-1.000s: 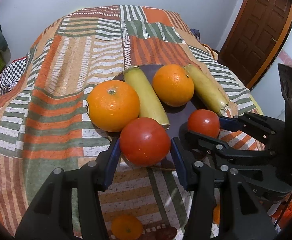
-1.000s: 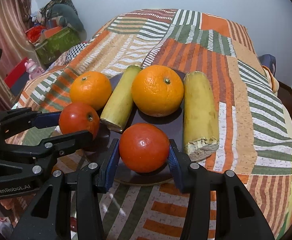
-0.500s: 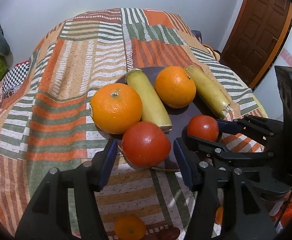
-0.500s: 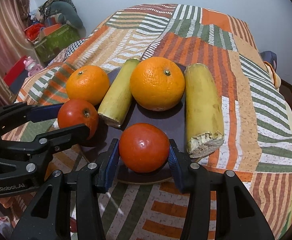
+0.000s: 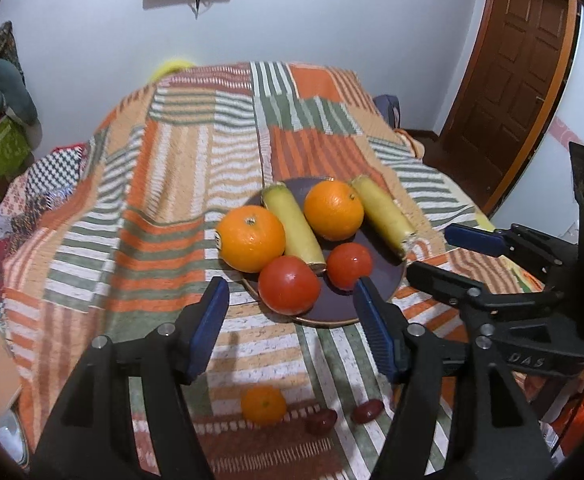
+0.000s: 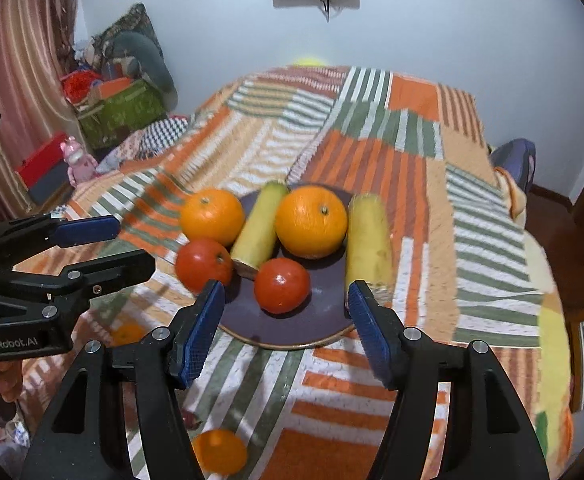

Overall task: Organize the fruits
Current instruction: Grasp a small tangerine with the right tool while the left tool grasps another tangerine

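A dark purple plate sits on the striped bedspread. It holds two oranges, two yellow banana pieces and two tomatoes. In the right wrist view the tomatoes lie at the plate's near side. My left gripper is open and empty, pulled back above the bed in front of the plate. My right gripper is open and empty, also short of the plate; it shows at the right in the left wrist view.
A small orange and two dark red fruits lie on the bedspread near me. A wooden door stands right. Boxes and bags are piled left of the bed.
Both grippers have opened, let go of the tomatoes and drawn back and up from the plate. The two tomatoes now rest on the plate.
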The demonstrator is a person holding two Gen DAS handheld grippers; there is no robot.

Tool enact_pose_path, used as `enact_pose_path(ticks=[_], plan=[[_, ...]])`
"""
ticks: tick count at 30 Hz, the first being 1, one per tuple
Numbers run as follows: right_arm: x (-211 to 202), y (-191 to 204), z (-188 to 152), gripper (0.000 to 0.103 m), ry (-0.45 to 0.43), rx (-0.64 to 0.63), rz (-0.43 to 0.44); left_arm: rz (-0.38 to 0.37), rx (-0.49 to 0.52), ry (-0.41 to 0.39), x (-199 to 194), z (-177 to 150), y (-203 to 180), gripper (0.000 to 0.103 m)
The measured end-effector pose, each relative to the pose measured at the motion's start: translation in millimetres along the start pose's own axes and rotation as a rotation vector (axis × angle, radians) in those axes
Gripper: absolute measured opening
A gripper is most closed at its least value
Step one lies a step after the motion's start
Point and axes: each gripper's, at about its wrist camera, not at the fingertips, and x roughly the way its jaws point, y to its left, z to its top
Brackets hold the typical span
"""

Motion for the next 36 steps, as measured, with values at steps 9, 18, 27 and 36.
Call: enact_pose_path(ticks=[9,18,27,36], plan=[[-37.6,13.0,-17.5,0.065,-0.038,-0.019,0.003,0.024,0.006,-0.028,-44.8,-23.8,-0.2,0.067],[-25.9,24.5,-59.0,0.065,0.056,0.000,0.021,0.037,0.004,0.056,-39.0,-69.6,6.1,0.067],[0.0,30.2,-87.5,0.054,0.150,0.027,0.055,0.036,-0.018,0.106,-18.0,-96.7,19.1,0.064],[13.1,30.2,-94.7,0.035,0.186,0.042,0.095,0.000,-0.028,0.139,15.2,-93.8,22.4,0.054]])
